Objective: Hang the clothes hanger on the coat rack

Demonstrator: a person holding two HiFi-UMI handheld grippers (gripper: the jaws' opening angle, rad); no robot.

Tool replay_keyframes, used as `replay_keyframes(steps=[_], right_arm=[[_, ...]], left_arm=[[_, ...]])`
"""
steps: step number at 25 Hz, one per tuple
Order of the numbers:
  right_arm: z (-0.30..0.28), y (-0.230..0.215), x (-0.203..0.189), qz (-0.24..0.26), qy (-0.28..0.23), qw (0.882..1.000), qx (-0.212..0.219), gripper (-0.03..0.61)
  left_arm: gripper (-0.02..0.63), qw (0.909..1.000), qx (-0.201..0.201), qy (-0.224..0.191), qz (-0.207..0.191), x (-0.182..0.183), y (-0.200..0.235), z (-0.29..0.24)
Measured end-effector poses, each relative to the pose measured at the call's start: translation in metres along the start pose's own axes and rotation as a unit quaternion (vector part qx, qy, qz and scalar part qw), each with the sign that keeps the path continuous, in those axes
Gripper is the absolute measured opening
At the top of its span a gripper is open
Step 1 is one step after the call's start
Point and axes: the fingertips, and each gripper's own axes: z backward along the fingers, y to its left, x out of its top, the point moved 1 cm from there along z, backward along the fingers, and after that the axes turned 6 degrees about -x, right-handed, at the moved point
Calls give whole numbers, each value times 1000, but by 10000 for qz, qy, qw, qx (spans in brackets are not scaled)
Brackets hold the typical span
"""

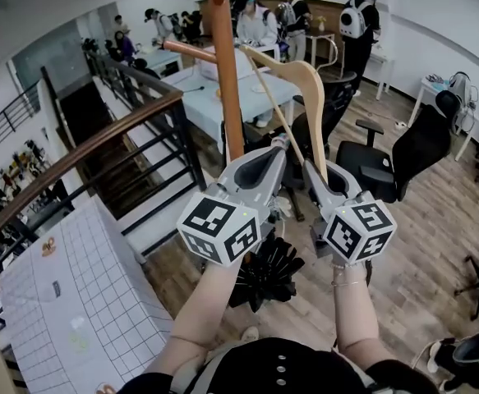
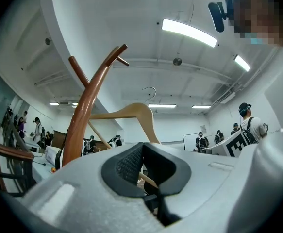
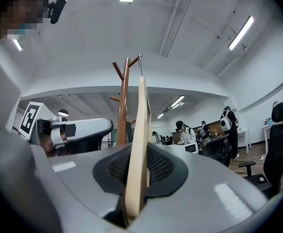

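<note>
A pale wooden clothes hanger (image 1: 309, 84) is held up in front of me, just right of the brown coat rack pole (image 1: 224, 72). My left gripper (image 1: 282, 142) is shut on the hanger's thin lower bar (image 2: 147, 177). My right gripper (image 1: 311, 167) is shut on the hanger's arm, which shows edge-on between its jaws (image 3: 139, 144). In the left gripper view the hanger's metal hook (image 2: 151, 89) sits to the right of the rack's forked pegs (image 2: 100, 74). In the right gripper view the rack (image 3: 124, 106) stands just behind the hanger, its pegs near the hook.
A stair railing (image 1: 99, 146) runs along the left. White tables (image 1: 194, 89) and several people (image 1: 255, 23) are behind the rack. Black office chairs (image 1: 412, 150) stand on the wooden floor at right. A white gridded surface (image 1: 83, 302) lies at lower left.
</note>
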Motion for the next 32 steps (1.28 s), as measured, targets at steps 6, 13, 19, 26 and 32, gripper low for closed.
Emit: replay_keyframes(steps=[6,13,19,26,32], right_arm=[[-23,5,35,100,-191,9995,234,40],[-52,9,80,385,-424,9974,432,40],[-67,5,101,453,-526,9969,360,40],[-80,6,126,759,-643,9947,277,40],[-93,14,150,868,-753,9928,346,40]], left_arm=[[-6,9989,-118,-129,-434,32,13,-9],[-6,9978,-231,-256,-570,55,33,-18],[-3,9968,-48,-450,-659,73,51,-20],[-3,9946,-199,-512,-881,92,51,-33],[-3,9912,-204,-635,-1148,116,49,-37]])
